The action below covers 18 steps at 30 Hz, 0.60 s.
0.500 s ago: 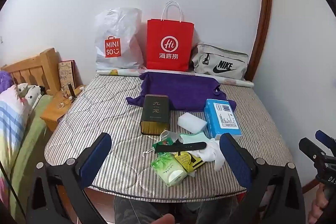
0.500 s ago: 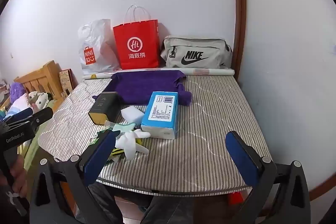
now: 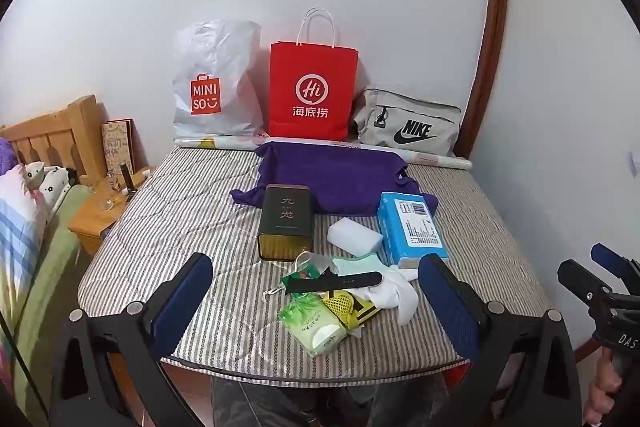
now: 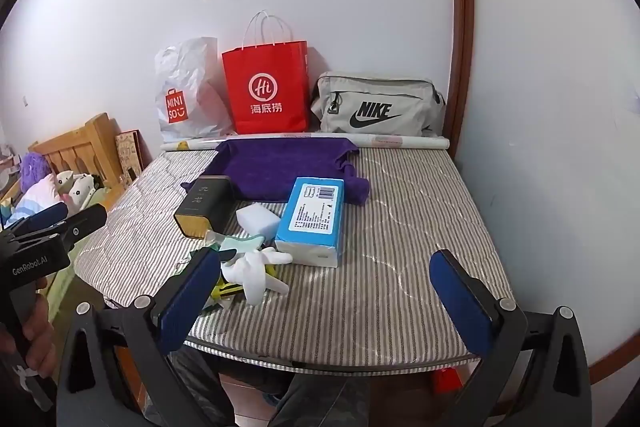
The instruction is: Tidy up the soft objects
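Left gripper (image 3: 316, 301) low in frame, jaws wide apart, nothing between pads. Right gripper (image 4: 326, 291) likewise spread, empty. Just beyond, lower centre: small clutter on striped mattress (image 3: 180, 227), with green tissue pack (image 3: 314, 323), white sock (image 3: 396, 293), black strap (image 3: 336, 281). Mid-frame: dark tin (image 3: 286, 221), white sponge (image 3: 354, 237), blue tissue box (image 3: 412, 223). Further: purple cloth (image 3: 332, 171). Against wall, upper centre: Miniso bag (image 3: 216, 83), red paper bag (image 3: 312, 91), Nike pouch (image 3: 408, 123).
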Each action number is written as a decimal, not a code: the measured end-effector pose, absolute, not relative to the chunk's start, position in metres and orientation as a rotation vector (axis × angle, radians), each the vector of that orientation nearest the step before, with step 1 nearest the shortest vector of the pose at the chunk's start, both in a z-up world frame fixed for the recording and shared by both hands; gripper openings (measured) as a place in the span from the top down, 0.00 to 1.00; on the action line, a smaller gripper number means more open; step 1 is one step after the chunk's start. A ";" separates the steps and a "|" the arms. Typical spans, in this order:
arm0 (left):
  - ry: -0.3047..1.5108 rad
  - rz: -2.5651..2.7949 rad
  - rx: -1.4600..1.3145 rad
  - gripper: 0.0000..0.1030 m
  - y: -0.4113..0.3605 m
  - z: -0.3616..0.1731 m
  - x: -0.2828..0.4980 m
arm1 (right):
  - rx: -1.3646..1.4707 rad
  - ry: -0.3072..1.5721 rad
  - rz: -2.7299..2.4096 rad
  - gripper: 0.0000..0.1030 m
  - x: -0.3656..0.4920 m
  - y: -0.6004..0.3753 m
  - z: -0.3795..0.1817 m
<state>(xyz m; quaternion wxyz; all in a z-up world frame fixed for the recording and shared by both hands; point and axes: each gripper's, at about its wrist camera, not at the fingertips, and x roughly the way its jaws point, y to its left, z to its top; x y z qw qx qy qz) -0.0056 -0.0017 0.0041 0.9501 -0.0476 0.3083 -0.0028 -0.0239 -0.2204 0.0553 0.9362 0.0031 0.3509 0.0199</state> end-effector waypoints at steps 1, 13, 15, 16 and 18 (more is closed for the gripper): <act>0.627 -0.007 -0.097 0.00 -0.001 0.005 -0.006 | 0.004 0.716 0.040 0.00 -0.024 -0.219 0.057; 0.631 -0.005 -0.095 0.00 0.000 0.005 -0.008 | -0.002 0.710 0.050 0.00 -0.025 -0.215 0.058; 0.632 -0.003 -0.096 0.00 0.000 0.005 -0.008 | -0.001 0.710 0.050 0.00 -0.025 -0.215 0.058; 0.632 -0.002 -0.096 0.00 0.000 0.005 -0.008 | -0.002 0.710 0.051 0.00 -0.025 -0.215 0.059; 0.633 -0.001 -0.094 0.00 0.000 0.005 -0.008 | 0.001 0.713 0.052 0.00 -0.026 -0.215 0.059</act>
